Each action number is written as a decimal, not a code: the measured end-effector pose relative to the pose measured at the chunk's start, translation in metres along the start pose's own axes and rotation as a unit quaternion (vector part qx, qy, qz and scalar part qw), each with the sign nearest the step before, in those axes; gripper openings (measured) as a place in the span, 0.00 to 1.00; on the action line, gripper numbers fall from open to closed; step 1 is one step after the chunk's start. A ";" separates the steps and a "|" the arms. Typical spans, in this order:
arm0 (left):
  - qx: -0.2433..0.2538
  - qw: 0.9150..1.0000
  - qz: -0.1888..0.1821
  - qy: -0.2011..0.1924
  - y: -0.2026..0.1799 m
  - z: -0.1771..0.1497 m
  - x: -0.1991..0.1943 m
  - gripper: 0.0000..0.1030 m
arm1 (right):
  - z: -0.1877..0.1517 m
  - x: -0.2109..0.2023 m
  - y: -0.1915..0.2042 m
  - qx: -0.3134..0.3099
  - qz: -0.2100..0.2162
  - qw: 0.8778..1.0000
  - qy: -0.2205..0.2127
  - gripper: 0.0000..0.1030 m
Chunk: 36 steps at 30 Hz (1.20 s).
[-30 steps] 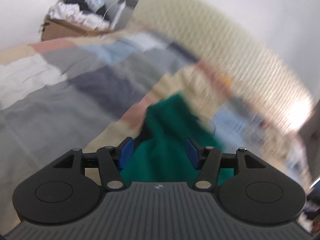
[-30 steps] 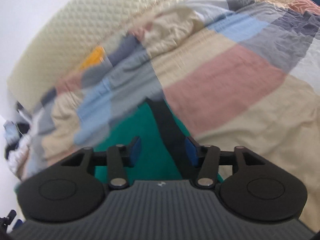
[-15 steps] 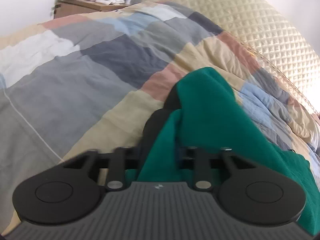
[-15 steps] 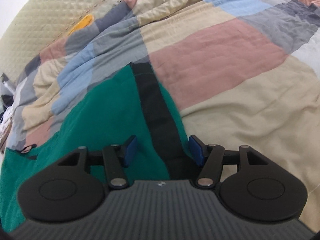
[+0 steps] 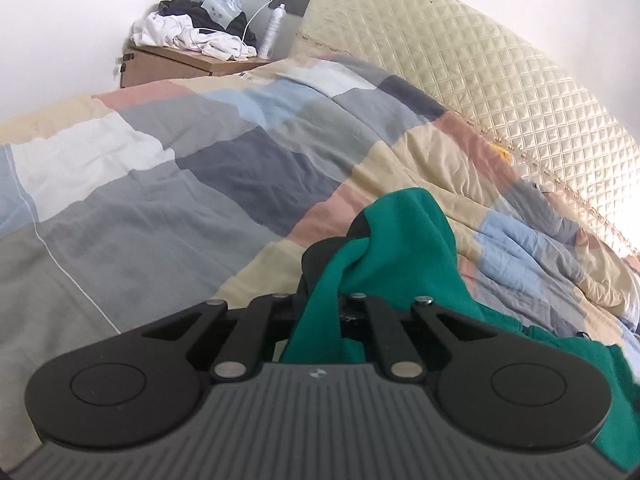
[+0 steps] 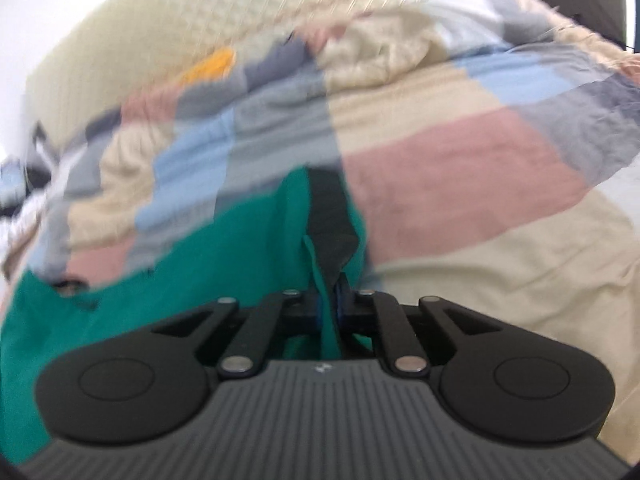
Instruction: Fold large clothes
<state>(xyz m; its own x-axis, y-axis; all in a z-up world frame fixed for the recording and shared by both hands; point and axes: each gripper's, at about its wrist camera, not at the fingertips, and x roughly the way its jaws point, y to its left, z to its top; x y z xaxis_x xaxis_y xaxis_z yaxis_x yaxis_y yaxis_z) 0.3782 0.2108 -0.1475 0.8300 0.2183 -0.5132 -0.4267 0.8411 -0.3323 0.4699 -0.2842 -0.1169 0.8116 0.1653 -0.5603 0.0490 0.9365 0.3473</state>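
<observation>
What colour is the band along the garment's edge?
Black, on the green garment; the band shows best in the right wrist view.

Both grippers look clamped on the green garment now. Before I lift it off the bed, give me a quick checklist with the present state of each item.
1. Left gripper shut on the green garment: ok, its jaws have just closed and cloth bunches up between them.
2. Right gripper shut on the garment's edge by the black band: ok, its jaws have just closed with cloth between the pads.
3. How many layers each grip holds: cannot tell.
4. Garment lying flat: not ok, it is humped in front of the left gripper.
5. Quilt caught in either grip: cannot tell.
6. Right wrist view sharp: not ok, blurred.
</observation>
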 end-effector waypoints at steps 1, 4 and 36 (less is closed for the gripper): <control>0.002 1.000 0.002 0.000 0.000 -0.001 0.001 0.07 | 0.000 0.001 -0.003 0.002 -0.002 1.000 -0.001 0.08; 0.012 1.000 0.005 0.017 -0.001 -0.004 0.010 0.07 | -0.008 0.018 -0.012 0.013 -0.007 1.000 0.022 0.08; 0.153 0.988 -0.027 0.018 -0.056 -0.027 -0.101 0.57 | -0.050 -0.108 0.059 -0.063 0.095 0.993 -0.033 0.49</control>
<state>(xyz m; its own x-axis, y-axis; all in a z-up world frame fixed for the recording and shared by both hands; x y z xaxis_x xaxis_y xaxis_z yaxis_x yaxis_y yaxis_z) 0.3083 0.1283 -0.0986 0.8328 0.1560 -0.5311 -0.2492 0.9624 -0.1082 0.3557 -0.2311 -0.0736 0.8358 0.3269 -0.4412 -0.1798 0.9221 0.3426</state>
